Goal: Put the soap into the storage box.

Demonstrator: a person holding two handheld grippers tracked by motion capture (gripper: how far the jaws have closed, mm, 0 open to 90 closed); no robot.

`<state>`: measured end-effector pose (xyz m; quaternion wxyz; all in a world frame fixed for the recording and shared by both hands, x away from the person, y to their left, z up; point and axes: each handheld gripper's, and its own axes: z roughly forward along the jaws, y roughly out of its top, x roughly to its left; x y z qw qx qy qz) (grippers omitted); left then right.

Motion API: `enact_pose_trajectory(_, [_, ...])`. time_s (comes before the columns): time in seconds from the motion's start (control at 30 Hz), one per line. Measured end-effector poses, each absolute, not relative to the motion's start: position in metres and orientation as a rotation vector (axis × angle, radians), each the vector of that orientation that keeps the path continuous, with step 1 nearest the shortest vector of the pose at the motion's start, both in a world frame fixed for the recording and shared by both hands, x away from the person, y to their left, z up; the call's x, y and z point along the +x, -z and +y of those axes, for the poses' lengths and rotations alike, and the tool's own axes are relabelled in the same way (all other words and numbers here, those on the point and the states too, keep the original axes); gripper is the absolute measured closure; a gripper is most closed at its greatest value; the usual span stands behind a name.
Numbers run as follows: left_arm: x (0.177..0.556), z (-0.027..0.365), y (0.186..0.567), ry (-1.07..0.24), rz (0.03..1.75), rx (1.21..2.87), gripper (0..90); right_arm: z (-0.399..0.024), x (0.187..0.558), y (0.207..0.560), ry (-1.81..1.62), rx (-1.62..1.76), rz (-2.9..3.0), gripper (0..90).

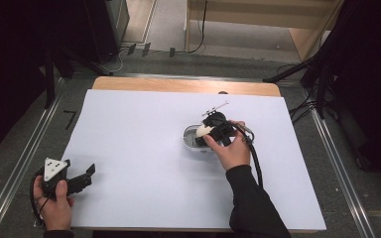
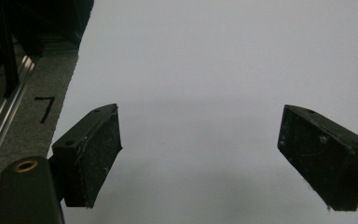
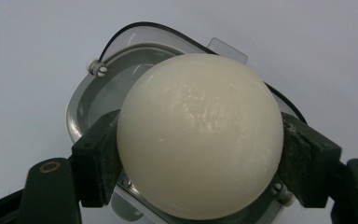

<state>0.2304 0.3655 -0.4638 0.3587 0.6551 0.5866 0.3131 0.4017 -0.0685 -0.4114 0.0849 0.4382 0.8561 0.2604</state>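
The right claw (image 3: pixel 200 154) is clenched on a smooth, cream-white egg-shaped ball (image 3: pixel 199 135): in the right gripper view its two black jaws press against the ball's left and right flanks, and the ball bulges out well above them. Directly behind and below the ball lies a small, clear plastic container with rounded corners and a grey rim (image 3: pixel 81 100) — the ball hangs over its opening, though whether it touches the container's floor I cannot tell. A thin black cord runs along the container's far edge, and a small white screw-like fitting sits at its upper left corner.

In the high view the same ball (image 1: pixel 203 131) shows as a pale spot at the tip of the right claw (image 1: pixel 204 133), over the container (image 1: pixel 190 141), which rests on the white sheet covering the desk (image 1: pixel 144 148) a little right of the middle. The right hand (image 1: pixel 233 148), in a dark sleeve, grips the tool from the near side, and its black cable loops down along the forearm. A slim white-and-metal part sticks out just beyond the claw.

The left claw (image 2: pixel 200 158) is released — its two black padded jaws stand wide apart with bare white sheet between them. In the high view it (image 1: pixel 87 173) rests at the sheet's near left corner, held by the left hand (image 1: pixel 54 203), well apart from the container.
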Motion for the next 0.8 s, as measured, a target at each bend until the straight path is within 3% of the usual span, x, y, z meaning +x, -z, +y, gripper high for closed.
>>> enact_pose_trajectory(0.8, [0.2304, 0.3656, 0.4638, -0.806, 1.513, 1.69, 14.4, -0.0647, 0.4049, 0.4182, -0.77, 1.329, 2.575, 24.6])
